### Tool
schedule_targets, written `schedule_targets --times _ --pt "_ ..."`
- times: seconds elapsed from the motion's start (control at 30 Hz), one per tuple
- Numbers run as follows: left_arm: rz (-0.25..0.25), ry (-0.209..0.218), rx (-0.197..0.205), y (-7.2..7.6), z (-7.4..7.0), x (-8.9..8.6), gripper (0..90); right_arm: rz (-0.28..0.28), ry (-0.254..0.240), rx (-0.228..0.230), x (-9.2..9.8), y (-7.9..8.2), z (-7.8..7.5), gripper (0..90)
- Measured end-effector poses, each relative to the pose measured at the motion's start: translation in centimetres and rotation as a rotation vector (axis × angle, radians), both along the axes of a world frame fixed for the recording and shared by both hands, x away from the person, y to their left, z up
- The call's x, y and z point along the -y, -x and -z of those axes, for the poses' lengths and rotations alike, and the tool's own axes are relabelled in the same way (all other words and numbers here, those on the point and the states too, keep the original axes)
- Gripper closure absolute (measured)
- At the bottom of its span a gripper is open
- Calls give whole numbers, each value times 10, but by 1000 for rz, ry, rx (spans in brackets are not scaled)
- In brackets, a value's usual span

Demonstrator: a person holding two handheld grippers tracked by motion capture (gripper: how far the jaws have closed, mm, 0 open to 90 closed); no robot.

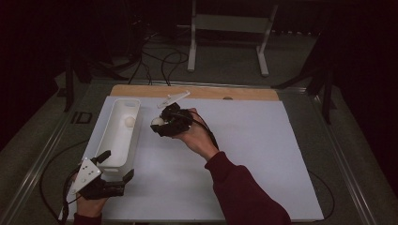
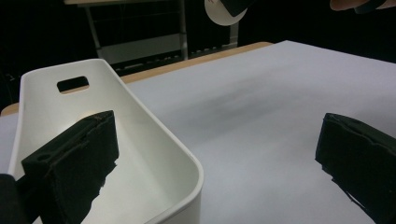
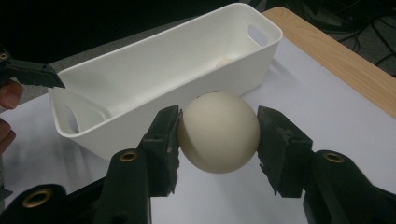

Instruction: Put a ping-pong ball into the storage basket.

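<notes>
Right gripper view: a smooth, cream-white ball (image 3: 218,132) sits clamped between both pads of the right gripper (image 3: 218,140), raised just beside the long white bin (image 3: 140,88). The left gripper (image 2: 215,158) straddles the bin's near end wall, jaws spread wide, pressing nothing.

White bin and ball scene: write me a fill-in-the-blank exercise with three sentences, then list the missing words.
1. The right gripper is shut on a cream-coloured ____.
2. The left gripper has one jaw inside the white ____ and one outside, jaws apart.
3. Inside the white bin, near its far end, lies a second ____.

Missing words: ball; bin; ball.
</notes>
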State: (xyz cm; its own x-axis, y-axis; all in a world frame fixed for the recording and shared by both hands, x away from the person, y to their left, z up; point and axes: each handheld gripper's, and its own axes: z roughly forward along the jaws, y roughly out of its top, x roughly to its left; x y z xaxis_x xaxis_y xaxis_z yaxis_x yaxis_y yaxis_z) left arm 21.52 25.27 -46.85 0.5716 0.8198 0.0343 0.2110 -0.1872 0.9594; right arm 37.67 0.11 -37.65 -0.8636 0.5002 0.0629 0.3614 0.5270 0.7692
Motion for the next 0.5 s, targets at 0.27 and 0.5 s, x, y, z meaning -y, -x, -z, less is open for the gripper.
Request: schedule_targets --times 0.27,0.5 --pt "2 0 -2 0 0 0 0 -8 -14 -5 -4 -1 -1 507" --pt "1 -1 0 0 0 0 0 -16 -18 -4 -9 -2 -1 507"
